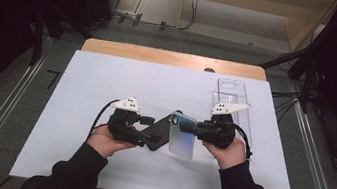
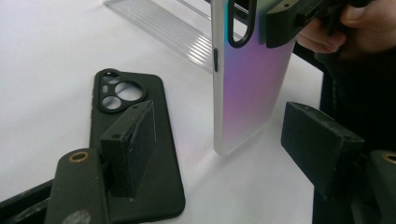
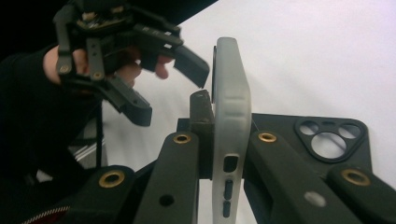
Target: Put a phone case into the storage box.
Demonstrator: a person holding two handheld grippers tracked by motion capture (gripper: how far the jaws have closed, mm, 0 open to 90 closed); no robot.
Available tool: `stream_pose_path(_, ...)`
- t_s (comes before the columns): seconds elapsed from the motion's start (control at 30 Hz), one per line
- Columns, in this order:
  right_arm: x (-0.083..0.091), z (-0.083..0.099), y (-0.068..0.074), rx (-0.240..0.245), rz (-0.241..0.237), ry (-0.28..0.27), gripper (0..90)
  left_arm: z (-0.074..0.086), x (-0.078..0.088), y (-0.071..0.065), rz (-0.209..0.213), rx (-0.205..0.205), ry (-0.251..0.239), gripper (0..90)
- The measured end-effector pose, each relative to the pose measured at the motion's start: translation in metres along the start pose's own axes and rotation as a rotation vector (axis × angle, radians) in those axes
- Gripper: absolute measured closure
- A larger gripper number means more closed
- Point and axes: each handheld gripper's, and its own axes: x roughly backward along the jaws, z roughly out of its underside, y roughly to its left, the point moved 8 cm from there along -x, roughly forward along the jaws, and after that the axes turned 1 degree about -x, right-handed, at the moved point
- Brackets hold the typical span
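— What do I have at the fingers?

— My right gripper [image 1: 200, 131] is clamped on the iridescent case [image 1: 183, 136], held on edge, its lower end just above the white surface [image 1: 108, 80]. My left gripper [image 1: 143, 132] is spread wide over the black case [image 2: 135, 140], lying flat.

— Containers?

— A clear box [image 1: 234, 100] at one o'clock; contents I can't tell.

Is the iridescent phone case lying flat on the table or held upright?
Upright. The iridescent phone case stands on edge, clamped by the right tool, while the black phone case lies flat on the table.
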Motion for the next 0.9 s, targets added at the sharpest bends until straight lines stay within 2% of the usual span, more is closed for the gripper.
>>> stream_pose_path(0.13, -0.001, 0.003, 0.005, 0.063, -0.033, 0.032, 83.2, -0.004, 0.003, -0.002, 0.027, -0.019, 0.005, 27.1)
stream_pose_path(0.17, -0.001, 0.003, 0.005, 0.063, -0.033, 0.032, 83.2, -0.004, 0.003, -0.002, 0.027, -0.019, 0.005, 27.1)
stream_pose_path(0.2, -0.002, 0.005, 0.008, 0.079, -0.055, 0.047, 83.2, -0.005, 0.005, -0.003, 0.048, -0.019, 0.003, 27.6)
stream_pose_path(0.23, -0.003, 0.006, 0.009, 0.087, -0.064, 0.056, 83.2, -0.005, 0.005, -0.003, 0.048, -0.019, 0.003, 30.0)
stream_pose_path(0.27, -0.004, 0.007, 0.010, 0.097, -0.073, 0.060, 83.2, -0.007, 0.006, -0.004, 0.074, -0.029, -0.007, 30.1)
stream_pose_path(0.33, -0.004, 0.008, 0.011, 0.097, -0.081, 0.069, 83.2, -0.007, 0.006, -0.005, 0.086, -0.032, -0.009, 30.1)
stream_pose_path(0.4, -0.004, 0.008, 0.013, 0.104, -0.114, 0.067, 83.2, -0.009, 0.007, -0.006, 0.110, -0.043, -0.005, 30.5)
stream_pose_path(0.47, -0.005, 0.009, 0.014, 0.111, -0.118, 0.074, 83.2, -0.013, 0.008, -0.007, 0.129, -0.062, -0.006, 32.1)
stream_pose_path(0.57, -0.007, 0.010, 0.014, 0.117, -0.128, 0.080, 83.2, -0.016, 0.009, -0.007, 0.141, -0.065, -0.003, 32.2)
stream_pose_path(0.6, -0.008, 0.011, 0.015, 0.121, -0.134, 0.085, 83.2, -0.018, 0.009, -0.007, 0.169, -0.063, -0.006, 35.2)
stream_pose_path(0.67, -0.009, 0.011, 0.014, 0.130, -0.132, 0.083, 83.2, -0.018, 0.009, -0.006, 0.175, -0.059, -0.002, 35.2)
stream_pose_path(0.7, -0.011, 0.012, 0.016, 0.138, -0.149, 0.082, 83.2, -0.020, 0.010, -0.006, 0.194, -0.060, 0.001, 35.3)
stream_pose_path(0.77, -0.012, 0.012, 0.017, 0.151, -0.155, 0.084, 83.2, -0.020, 0.010, -0.005, 0.199, -0.065, 0.004, 36.8)
stream_pose_path(0.9, -0.014, 0.012, 0.021, 0.149, -0.179, 0.075, 83.2, -0.023, 0.009, -0.007, 0.237, -0.089, 0.002, 41.7)
